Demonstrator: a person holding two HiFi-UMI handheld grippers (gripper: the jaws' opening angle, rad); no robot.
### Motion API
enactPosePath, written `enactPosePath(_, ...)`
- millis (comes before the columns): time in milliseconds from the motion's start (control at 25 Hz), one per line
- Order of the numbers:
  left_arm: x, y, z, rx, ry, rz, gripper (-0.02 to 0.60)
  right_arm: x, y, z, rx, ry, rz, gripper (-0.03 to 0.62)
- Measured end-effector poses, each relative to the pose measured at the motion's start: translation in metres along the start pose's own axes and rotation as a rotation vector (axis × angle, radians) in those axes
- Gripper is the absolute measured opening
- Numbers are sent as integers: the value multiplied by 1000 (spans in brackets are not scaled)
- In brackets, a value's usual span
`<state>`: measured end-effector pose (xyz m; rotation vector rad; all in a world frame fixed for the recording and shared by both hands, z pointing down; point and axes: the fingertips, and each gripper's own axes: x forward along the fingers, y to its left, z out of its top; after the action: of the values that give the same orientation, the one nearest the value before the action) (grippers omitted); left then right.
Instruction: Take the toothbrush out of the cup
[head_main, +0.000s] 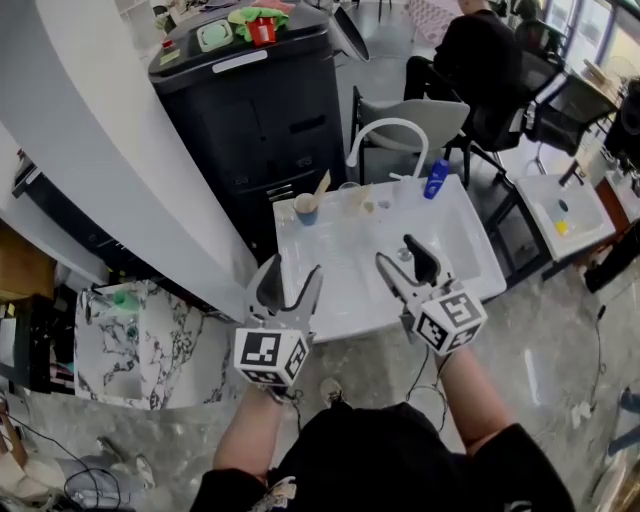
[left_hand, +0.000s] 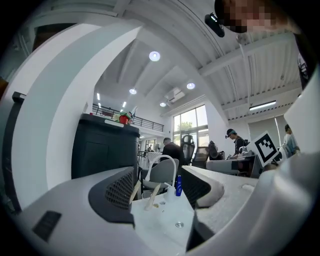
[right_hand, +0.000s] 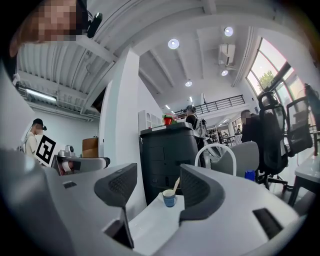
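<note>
A pale toothbrush leans out of a small blue cup at the back left of the white basin top. My left gripper hovers open at the basin's near left edge, well short of the cup. The right gripper, also open, is over the basin's middle. The right gripper view shows the blue cup and toothbrush far ahead, between the open jaws. In the left gripper view a toothbrush handle rises beside the left jaw, which hides the cup.
A white arched faucet, a clear cup and a blue bottle stand along the basin's back. A black cabinet is behind it. A person sits at the back right. A second basin is on the right.
</note>
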<state>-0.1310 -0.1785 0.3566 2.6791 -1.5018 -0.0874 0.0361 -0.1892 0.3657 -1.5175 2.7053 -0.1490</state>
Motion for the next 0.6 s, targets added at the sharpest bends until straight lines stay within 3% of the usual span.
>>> enactPosePath(600,37,52,-11,-32,7,-61,275,58,-23,-14,-15,31,-87,265)
